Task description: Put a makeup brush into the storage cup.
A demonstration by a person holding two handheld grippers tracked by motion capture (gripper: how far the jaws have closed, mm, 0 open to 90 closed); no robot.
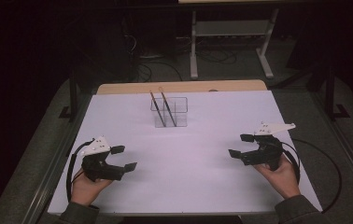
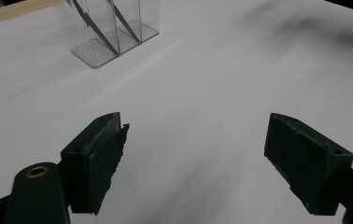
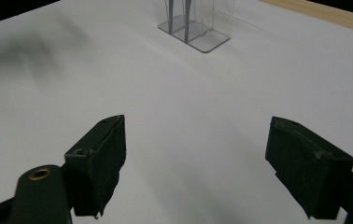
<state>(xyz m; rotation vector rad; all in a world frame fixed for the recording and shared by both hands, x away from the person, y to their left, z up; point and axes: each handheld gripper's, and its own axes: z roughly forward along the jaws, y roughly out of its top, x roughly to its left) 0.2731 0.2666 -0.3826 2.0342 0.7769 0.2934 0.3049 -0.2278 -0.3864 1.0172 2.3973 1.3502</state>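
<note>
Resting low over the white table (image 1: 184, 177), the left gripper (image 1: 124, 158) and the right gripper (image 1: 240, 145) both stand with jaws wide apart and nothing between them. The thing they face is a clear holder (image 1: 170, 112), well ahead of both and between their lines of aim: up and to the left of the jaws in the left gripper view (image 2: 114, 28), up and near the middle in the right gripper view (image 3: 198, 23). Two thin sticks (image 1: 161, 108) lean inside it, tilted, their tops poking above the rim.

The holder looks like thin, hard, transparent plastic, boxy with an inner divider and a flat base, so it is probably light and slick. A push from one side would likely slide or tip it rather than seat it in the jaws. Its clear walls are also hard to read, so a jaw may strike the rim before the person judges it close. The sticks are slender and dark, seemingly rigid; pinched off-centre they could pivot, rattle against the walls, or lever the holder over as they lift. The jaw pads (image 2: 104, 158) are black, blocky and rough-edged, broad against such narrow shafts. The table surface is smooth and matte, offering little friction to keep the holder still.
</note>
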